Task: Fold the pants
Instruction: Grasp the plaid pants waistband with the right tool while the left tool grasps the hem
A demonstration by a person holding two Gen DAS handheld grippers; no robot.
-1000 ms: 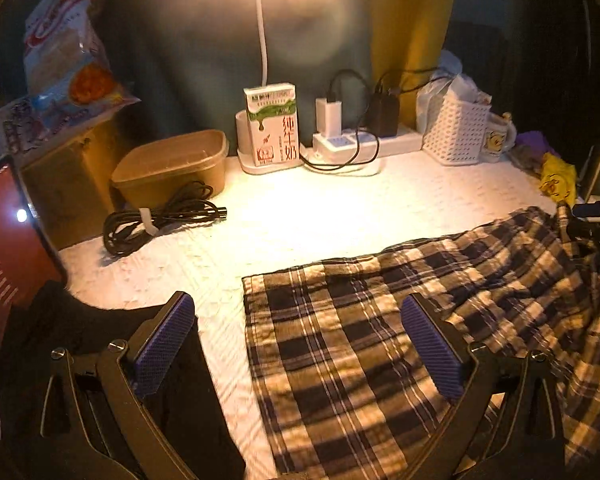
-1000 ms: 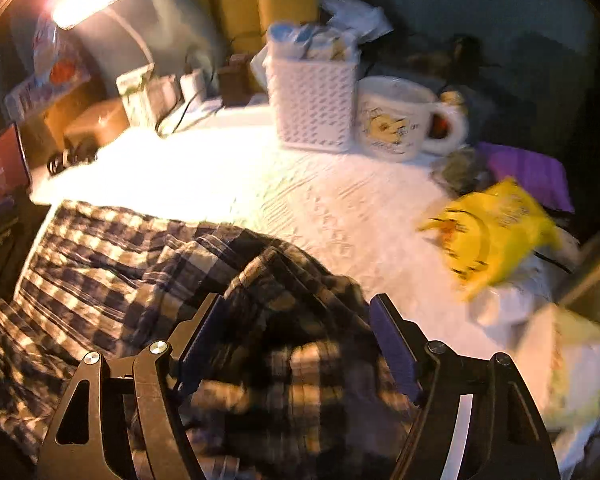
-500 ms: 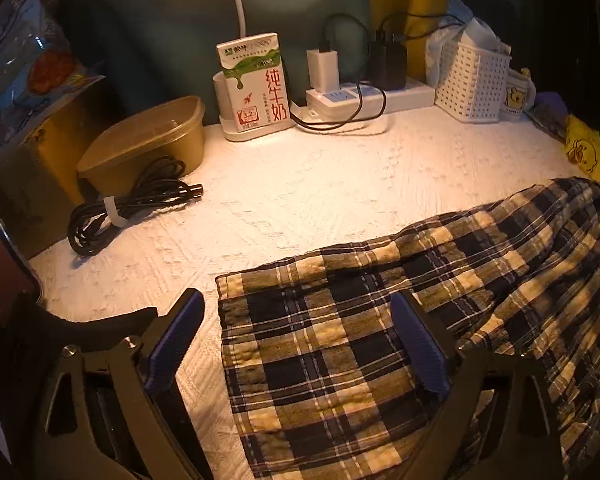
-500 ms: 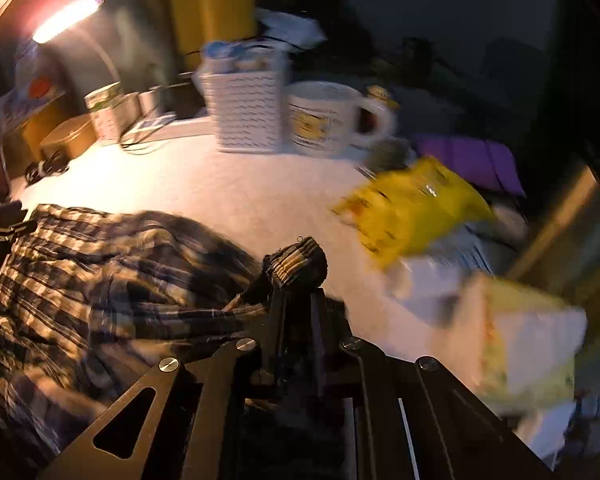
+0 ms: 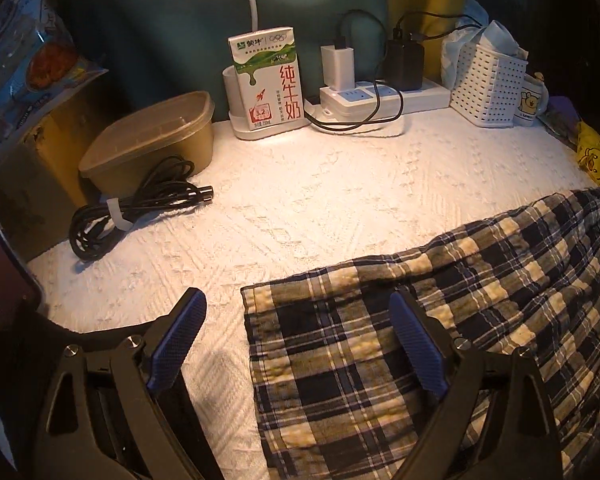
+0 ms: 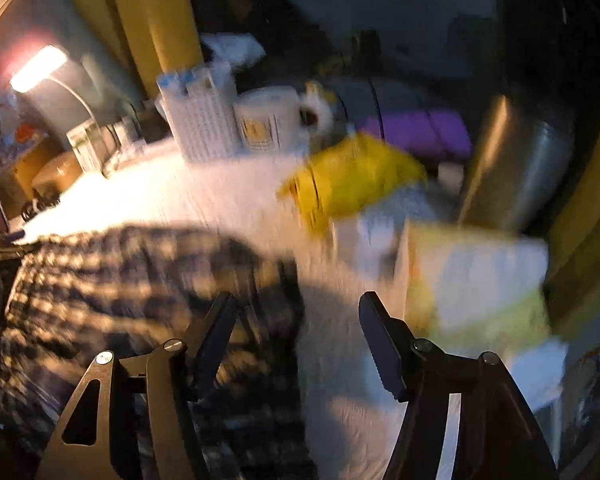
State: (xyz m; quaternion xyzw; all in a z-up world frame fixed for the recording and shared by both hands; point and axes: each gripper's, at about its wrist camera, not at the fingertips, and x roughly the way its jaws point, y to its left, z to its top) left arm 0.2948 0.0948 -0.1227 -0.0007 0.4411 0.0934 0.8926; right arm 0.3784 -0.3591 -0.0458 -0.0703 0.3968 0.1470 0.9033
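Note:
The plaid pants lie spread on the white textured table cover. Their hemmed left edge lies between my left gripper's fingers. My left gripper is open just above the cloth, its right finger over the pants and its left finger over the bare cover. In the blurred right wrist view, the pants lie at the left. My right gripper is open and empty over the pants' right edge.
At the back stand a milk carton, a power strip with chargers, a white basket, a mug and a brown lidded container. A coiled black cable lies at the left. A yellow bag and boxes sit at the right.
My right gripper, shut on a bunch of the pants half a second ago, has opened and let the cloth drop. My left gripper has moved lower and nearer the hem.

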